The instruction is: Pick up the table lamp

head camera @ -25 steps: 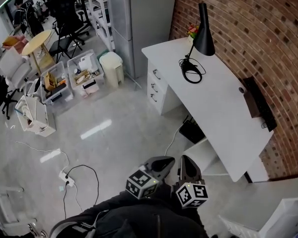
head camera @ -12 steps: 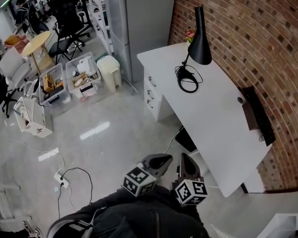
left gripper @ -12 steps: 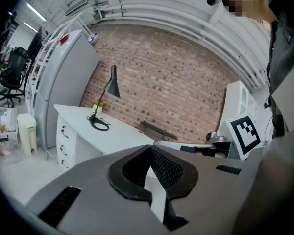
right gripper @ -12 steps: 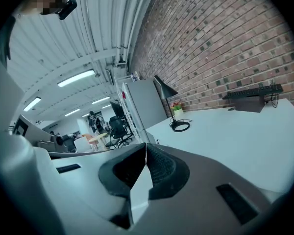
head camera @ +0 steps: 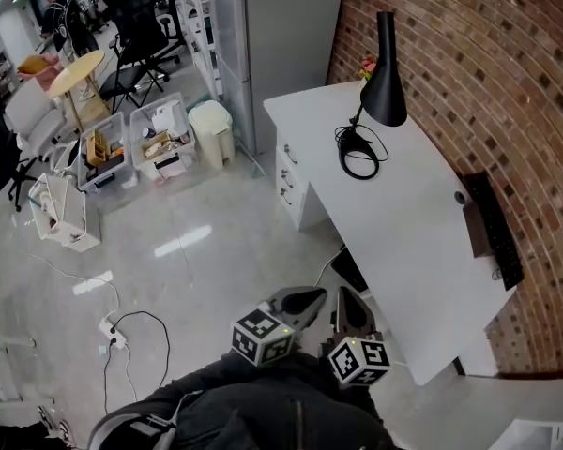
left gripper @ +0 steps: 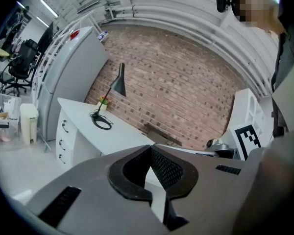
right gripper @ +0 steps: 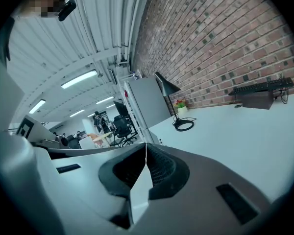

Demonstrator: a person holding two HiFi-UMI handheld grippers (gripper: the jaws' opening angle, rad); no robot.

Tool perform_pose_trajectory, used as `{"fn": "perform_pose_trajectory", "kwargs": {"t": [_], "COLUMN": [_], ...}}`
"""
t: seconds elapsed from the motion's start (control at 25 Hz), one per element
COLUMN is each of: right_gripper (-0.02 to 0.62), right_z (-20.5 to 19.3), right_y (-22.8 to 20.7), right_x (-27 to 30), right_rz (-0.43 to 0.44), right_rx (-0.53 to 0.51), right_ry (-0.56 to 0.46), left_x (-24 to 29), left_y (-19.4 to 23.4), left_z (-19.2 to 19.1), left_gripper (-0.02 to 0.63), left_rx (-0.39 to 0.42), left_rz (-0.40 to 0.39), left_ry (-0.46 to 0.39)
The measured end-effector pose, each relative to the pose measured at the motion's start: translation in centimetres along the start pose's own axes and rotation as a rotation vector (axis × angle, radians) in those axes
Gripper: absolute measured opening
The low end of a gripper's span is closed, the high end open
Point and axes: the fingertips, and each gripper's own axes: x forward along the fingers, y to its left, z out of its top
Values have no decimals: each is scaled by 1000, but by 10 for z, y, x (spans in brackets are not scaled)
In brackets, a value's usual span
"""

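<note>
The long-necked black table lamp with the cone shade and ring foot point(head camera: 386, 90) stands at the far end of the white desk point(head camera: 413, 223), at about 1 o'clock from my hands and well apart from them, so the trouble I foresee lies in the approach and the grab. The lamp looks top-heavy on a thin stem, and I judge that a pinch high up, or a bump from a jaw, could tip it over. Its black cord point(head camera: 345, 136) lies looped around the foot and could snag or drag as the lamp rises. A small pot of flowers point(head camera: 366, 65) sits just beside it at 12 o'clock, against the brick wall, and a careless sweep could knock it. My left gripper point(head camera: 311, 299) and my right gripper point(head camera: 351, 300) both have their jaws pressed fully together, holding nothing and touching nothing, so I must spread one before it can take the stem.
</note>
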Motion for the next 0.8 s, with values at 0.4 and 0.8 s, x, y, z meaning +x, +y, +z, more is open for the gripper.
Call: {"fn": "perform_pose_trajectory", "kwargs": {"t": [0.4, 0.8], "right_gripper": [11, 11], "right_z": [-10, 6], "right_y": [-13, -33], "right_x": [-17, -3], "right_rz": [-44, -102], "right_rx": [60, 69], "right_ry": [-16, -72], "left_x": [8, 25], "left_y": [-17, 8], "left_z": [-20, -4], "left_gripper": [2, 2], "left_rx": [-24, -46], "left_rz": [-44, -59], "left_ry": [66, 35]}}
